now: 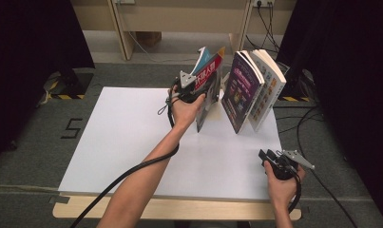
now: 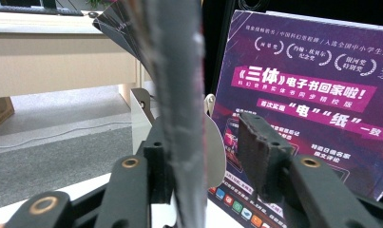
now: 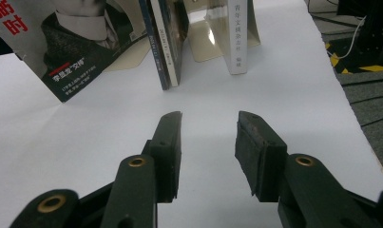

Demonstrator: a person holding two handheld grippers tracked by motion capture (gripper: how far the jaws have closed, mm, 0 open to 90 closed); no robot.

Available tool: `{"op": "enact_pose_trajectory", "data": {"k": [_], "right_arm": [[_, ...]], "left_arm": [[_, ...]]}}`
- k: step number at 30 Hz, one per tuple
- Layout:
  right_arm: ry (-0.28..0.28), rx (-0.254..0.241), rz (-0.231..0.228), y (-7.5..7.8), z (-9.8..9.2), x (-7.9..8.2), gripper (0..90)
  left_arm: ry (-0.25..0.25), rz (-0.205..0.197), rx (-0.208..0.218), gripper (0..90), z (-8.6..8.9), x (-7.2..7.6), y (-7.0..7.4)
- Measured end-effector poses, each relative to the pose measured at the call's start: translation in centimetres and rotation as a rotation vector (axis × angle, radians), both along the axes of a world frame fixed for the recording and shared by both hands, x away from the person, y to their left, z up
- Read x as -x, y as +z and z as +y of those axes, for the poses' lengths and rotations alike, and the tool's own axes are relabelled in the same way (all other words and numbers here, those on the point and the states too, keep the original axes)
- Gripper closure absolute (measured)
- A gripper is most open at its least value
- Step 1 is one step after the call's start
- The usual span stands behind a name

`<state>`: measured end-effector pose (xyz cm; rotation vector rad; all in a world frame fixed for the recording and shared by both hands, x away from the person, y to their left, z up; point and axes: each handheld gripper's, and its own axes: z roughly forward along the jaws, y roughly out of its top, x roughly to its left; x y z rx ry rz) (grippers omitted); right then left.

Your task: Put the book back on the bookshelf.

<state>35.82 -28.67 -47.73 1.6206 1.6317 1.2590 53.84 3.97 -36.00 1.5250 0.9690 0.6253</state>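
The left gripper [image 1: 204,92] is up at the back of the table [image 1: 132,142], right at the red mag [image 1: 207,78]. In the left gripper view the mag's edge [image 2: 182,118] sits between the jaws, close to the left jaw & w/ a clear gap to the right jaw. So the jaws are spread, not pinching. The mag stands up on its bottom edge, tipped a bit, its long side going up & down. It looks like it rests on its own or leans on the stand behind, but I can't tell which.

Just to the right of it stands the purple book [image 1: 241,90], leaning on a white book [image 1: 270,83]. There's a small gap betw. mag & purple book.

The right gripper [image 1: 270,156] is low at the near right corner, jaws spread, w/ nothing in them. It's well apart from the books.

What matters next: the mag is right in the left jaws, so the left hand is the near one. To let go clean, I think the gripper should pull back toward the person, along the mag's flat side, not sideways. A sideways bump could knock the mag over.
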Motion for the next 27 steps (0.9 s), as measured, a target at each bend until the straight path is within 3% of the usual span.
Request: {"op": "enact_pose_trajectory", "data": {"k": [12,17,27], "right_arm": [[-0.001,-0.001,0.0,0.1,0.1,0.1,61.9],[-0.001,-0.005,0.003,0.1,0.3,0.1,61.9],[-0.001,0.001,-0.004,0.2,0.3,0.1,61.9]], "left_arm": [[0.008,0.025,0.019,48.0,0.8,0.6,0.3],[0.005,0.033,0.005,45.0,1.2,0.9,0.5],[0.0,0.05,0.023,44.0,2.0,1.1,0.3]]}}
